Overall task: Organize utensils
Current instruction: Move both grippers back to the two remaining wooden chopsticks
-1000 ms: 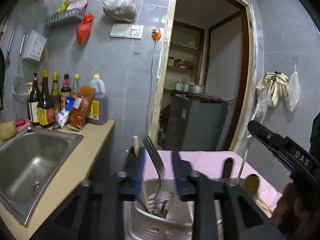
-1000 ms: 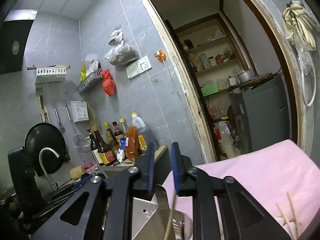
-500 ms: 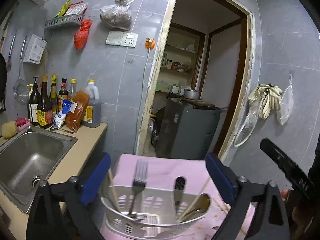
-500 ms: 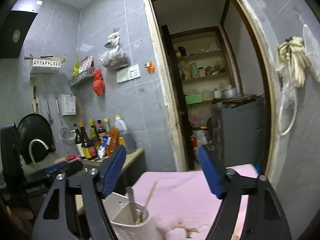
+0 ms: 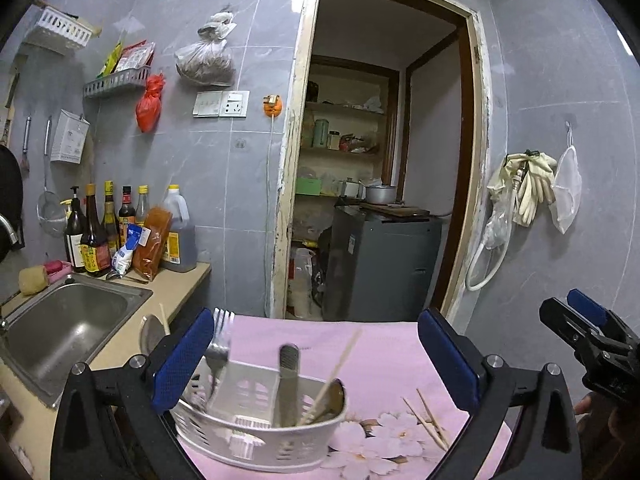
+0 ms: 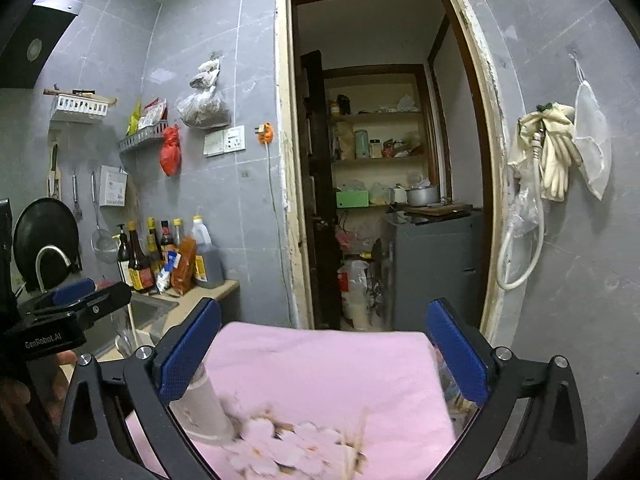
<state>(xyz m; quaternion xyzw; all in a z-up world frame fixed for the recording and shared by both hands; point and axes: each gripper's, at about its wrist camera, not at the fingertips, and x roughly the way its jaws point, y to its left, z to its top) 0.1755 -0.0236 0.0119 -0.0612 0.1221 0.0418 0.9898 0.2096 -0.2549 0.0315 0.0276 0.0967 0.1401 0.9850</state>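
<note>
We'd just spread both jaws wide, left gripper & right gripper, nothing between; fork now stood in the white caddy, chopsticks left on the pink cloth

The scene is seen from two fisheye cameras, each mounted behind a pair of jaws and aimed forward along them, slightly downward. In both views the doorway is faced almost head-on, with the pink cloth close beneath the lens. The left wrist view is taken from left of the doorway, so the sink is near at its lower left. The right wrist view is set further right of the doorway. Shared by both are the doorway, the bottles left of it, and the gloves hung right of it.
</note>
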